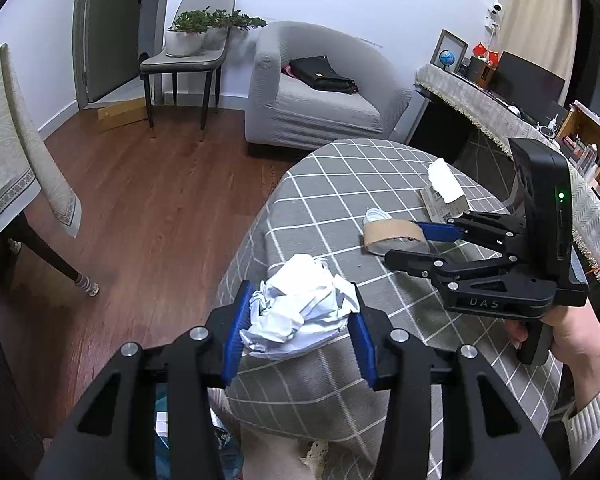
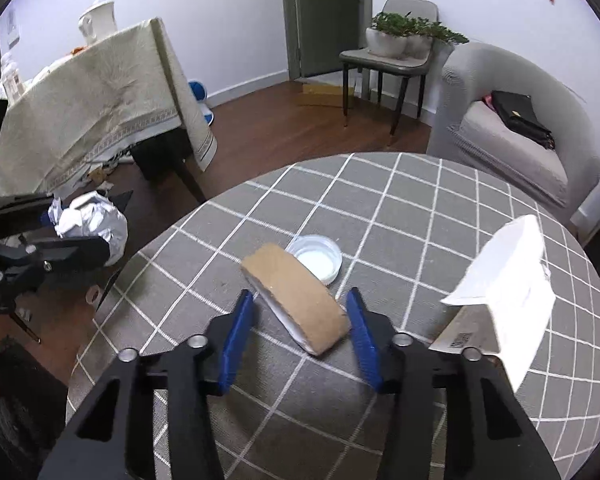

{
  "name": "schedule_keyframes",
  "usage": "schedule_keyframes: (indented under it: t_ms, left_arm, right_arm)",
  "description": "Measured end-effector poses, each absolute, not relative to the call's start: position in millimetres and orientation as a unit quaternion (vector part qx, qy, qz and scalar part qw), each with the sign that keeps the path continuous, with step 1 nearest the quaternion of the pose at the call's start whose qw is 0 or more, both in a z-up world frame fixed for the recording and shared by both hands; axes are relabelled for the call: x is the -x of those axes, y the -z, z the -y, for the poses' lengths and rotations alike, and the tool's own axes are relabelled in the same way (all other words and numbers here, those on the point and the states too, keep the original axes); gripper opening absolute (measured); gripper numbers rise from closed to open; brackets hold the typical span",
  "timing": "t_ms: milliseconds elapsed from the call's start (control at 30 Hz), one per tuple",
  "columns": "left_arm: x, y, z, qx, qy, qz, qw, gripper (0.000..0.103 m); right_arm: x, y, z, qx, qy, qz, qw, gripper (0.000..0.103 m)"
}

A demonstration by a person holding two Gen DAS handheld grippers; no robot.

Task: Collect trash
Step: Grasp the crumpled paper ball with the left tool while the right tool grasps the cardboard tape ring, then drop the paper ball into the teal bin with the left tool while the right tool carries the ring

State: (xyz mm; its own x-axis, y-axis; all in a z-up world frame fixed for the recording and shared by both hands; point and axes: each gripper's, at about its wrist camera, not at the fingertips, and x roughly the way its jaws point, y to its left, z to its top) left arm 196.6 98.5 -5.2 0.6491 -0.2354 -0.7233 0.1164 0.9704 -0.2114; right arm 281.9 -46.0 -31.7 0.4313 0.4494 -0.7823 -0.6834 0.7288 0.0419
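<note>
Left gripper [image 1: 298, 322]: blue-padded fingers [image 1: 236, 320] are closed on a crumpled white paper ball [image 1: 300, 314], pads pressed against both its sides. The ball is held at the near edge of the round table covered in a grey cloth with white grid lines [image 1: 340, 184], partly over the brown wooden floor [image 1: 148, 200]. In the right wrist view the same ball [image 2: 90, 226] is seen clamped at far left, beyond the table rim.

Right gripper [image 2: 300, 322]: fingers are spread apart to either side of a flattened brown cardboard roll [image 2: 298, 302] lying on the cloth. A gap is seen between the left pad and the roll; on the right side, pad and roll are very close, and contact cannot be confirmed. From the left wrist view the roll [image 1: 394, 232] is seen between the right gripper's [image 1: 406, 242] fingertips.

A white plastic lid [image 2: 318, 258], hollow side up, rests just behind the roll, touching or nearly so. A white folded paper packet with printed label [image 2: 504, 300] stands to the right, near the gripper body.

Beyond the table, a grey armchair [image 1: 312, 92] is noted with a black bag [image 1: 322, 74] on its seat.
</note>
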Motion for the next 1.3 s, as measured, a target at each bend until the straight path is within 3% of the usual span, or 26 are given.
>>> schedule_keyframes:
  t_ms: [133,233,667,1300]
  left_arm:
    - [-193,6,-108,0.075,0.091,-0.407,0.906,0.048]
    - [-190,3,-116,0.078,0.088,-0.402,0.908,0.049]
    - [-172,11,-149,0.086,0.056,-0.409,0.907,0.048]
    - [-145,136,-232,0.063,-0.043,-0.543,0.836,0.048]
  right_arm:
    - [-277,28,44,0.148,-0.341,-0.414,0.831,0.027]
    - [-274,24,43,0.139,-0.344,-0.417,0.830,0.023]
    - [-253,-3,13,0.126,-0.367,-0.409,0.826,0.023]
    - [-218,-3,-110,0.124,-0.436,-0.436,0.778,0.023]
